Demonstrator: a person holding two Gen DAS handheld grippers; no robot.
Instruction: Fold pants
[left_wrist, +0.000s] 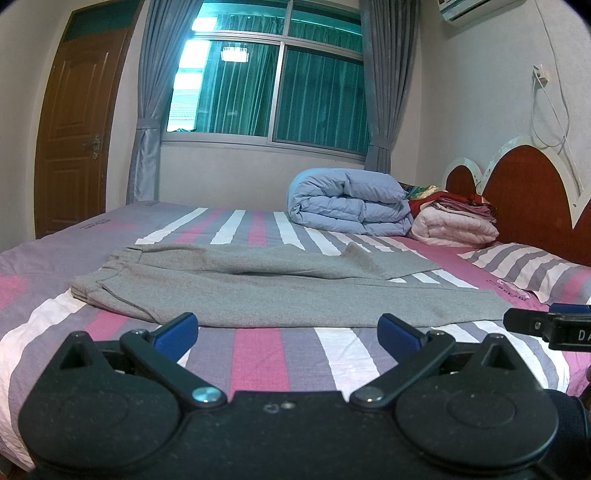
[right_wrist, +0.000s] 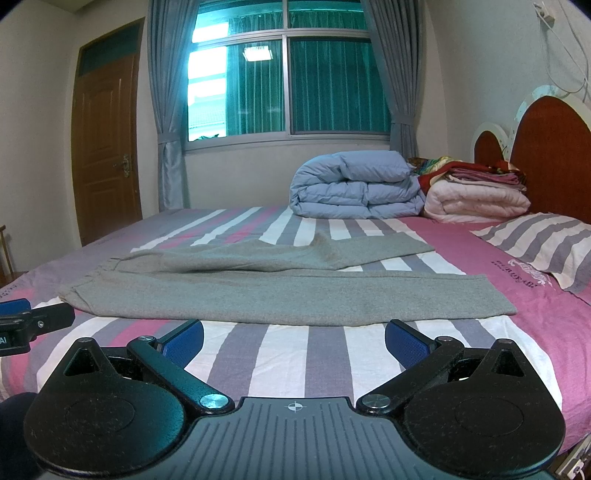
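Soft grey knit pants (left_wrist: 280, 291) lie flat on the striped bedsheet (left_wrist: 258, 354) at twelve o'clock, limp and light, best pinched at waistband or hem, before left gripper (left_wrist: 288, 328) and right gripper (right_wrist: 293, 338), both wide open, empty.

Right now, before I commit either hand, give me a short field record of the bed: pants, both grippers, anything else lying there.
pants: grey pants spread across striped bed sheet, waistband on the left, legs running right
leg layout: far leg rumpled and angled away from the near leg, hems apart
fold state: not yet folded
left gripper: open, fingers short of the near edge, holding nothing
right gripper: open, fingers short of the near edge, holding nothing
other items: blue quilt, pink quilt, striped pillow near headboard
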